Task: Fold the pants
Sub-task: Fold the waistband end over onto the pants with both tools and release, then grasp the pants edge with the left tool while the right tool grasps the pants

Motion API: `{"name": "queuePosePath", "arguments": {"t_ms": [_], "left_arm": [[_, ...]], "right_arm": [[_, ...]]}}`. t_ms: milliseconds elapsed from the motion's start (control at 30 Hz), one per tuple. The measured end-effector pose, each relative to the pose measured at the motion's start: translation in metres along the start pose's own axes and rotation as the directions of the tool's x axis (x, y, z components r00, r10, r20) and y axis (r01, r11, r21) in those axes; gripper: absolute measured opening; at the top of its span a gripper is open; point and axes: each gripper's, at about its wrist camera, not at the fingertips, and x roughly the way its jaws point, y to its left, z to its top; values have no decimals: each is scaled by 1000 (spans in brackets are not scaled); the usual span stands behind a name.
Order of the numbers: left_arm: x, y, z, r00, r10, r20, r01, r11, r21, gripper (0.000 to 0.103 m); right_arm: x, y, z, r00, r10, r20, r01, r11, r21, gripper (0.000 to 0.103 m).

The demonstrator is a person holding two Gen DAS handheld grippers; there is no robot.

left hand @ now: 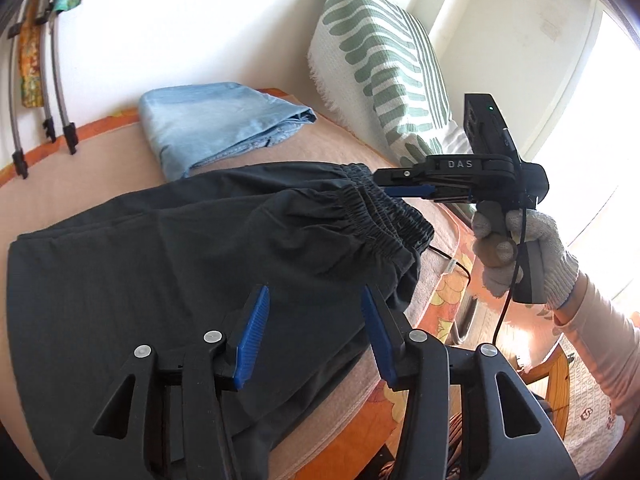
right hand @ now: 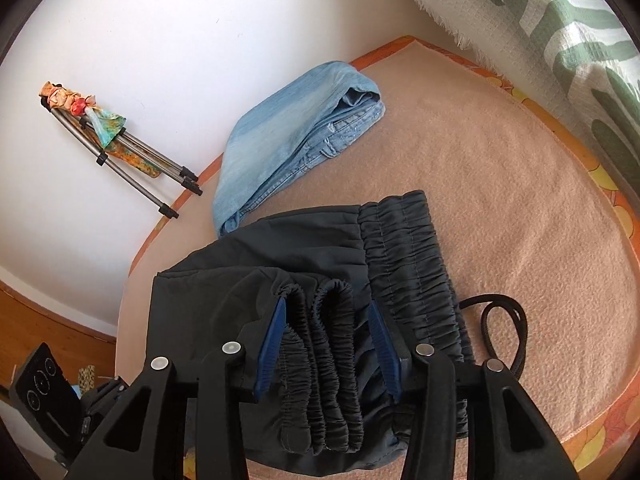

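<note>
Both grippers work over dark pants (left hand: 168, 264) lying partly folded on a tan blanket (right hand: 520, 208). At the gathered waistband (right hand: 320, 360), the right gripper (right hand: 330, 344) has its blue pads on either side of the bunched elastic, though whether they pinch it I cannot tell. Above the pants' near edge, the left gripper (left hand: 316, 332) hovers with jaws apart, and folded jeans (left hand: 216, 128) lie beyond by a green-patterned pillow (left hand: 384, 64).

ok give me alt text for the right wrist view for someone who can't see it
The right tool, fingers apart, has the gathered elastic cuffs of dark grey pants bunched between its blue pads on a beige blanket. Beyond lie folded light blue jeans, with a green-patterned pillow at upper right.
</note>
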Motion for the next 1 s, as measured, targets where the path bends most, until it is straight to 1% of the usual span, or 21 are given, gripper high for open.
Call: {"name": "queuePosePath", "arguments": {"t_ms": [67,133,200,267,333,400,467,500,533,567,600,633,700,767,833,867,900,933,967,1000], "left_arm": [[-21,26,-7,998,61,31,-60,998,-35,47],[-40,51,-17,989,138,47,-135,989,-60,47],[-55,77,-28,979,199,50,-192,975,-108,47],[-69,103,-42,966,252,54,-239,956,-172,47],[-83,124,-55,955,291,53,-272,934,-230,47],[-95,141,-70,944,325,48,-301,914,-271,47],[-104,153,-82,935,351,43,-323,898,-300,47],[-107,159,-87,933,357,39,-328,891,-316,47],[-108,163,-91,933,358,36,-327,886,-330,47],[-109,166,-95,932,362,34,-329,881,-341,47],[-111,168,-97,930,367,33,-333,876,-347,47],[-111,169,-99,929,370,32,-336,874,-350,47],[-109,170,-102,928,371,25,-340,874,-349,47],[-106,169,-104,928,372,18,-344,875,-341,47],[-102,168,-104,927,375,8,-350,873,-340,47],[-101,169,-106,928,373,2,-349,871,-347,47],[-99,170,-107,930,368,-2,-345,869,-356,48],[-98,171,-108,929,370,-8,-347,865,-362,49],[-97,171,-110,928,372,-12,-350,863,-364,49],[-96,172,-111,927,375,-19,-356,861,-364,49]], "right_arm": [[-9,13,1,1000,15,22,-14,998,-61,46],[-10,29,2,1000,13,26,-9,992,-125,46],[1,45,3,1000,-10,-9,8,983,-184,46],[20,54,2,996,-69,-60,55,975,-214,46],[40,57,0,980,-176,-92,149,958,-245,46],[53,59,-3,965,-244,-98,210,940,-267,45],[57,58,-5,967,-231,-107,198,946,-256,35],[58,58,-7,968,-227,-110,194,949,-250,26],[58,58,-8,966,-233,-111,199,948,-249,22],[57,59,-8,966,-235,-106,202,946,-254,20],[55,61,-9,967,-237,-97,206,944,-258,15],[51,63,-10,966,-242,-87,213,942,-260,13],[40,65,-8,959,-278,-47,256,928,-269,9],[33,63,-3,943,-331,-13,315,908,-278,9],[32,57,0,938,-344,-34,323,908,-266,11],[33,55,1,930,-366,-34,345,900,-267,12],[34,57,1,928,-371,-35,348,896,-276,17],[35,60,0,927,-374,-37,349,893,-284,32],[34,63,0,923,-382,-37,356,889,-286,42],[30,69,-1,925,-381,-19,359,887,-289,45]]}}
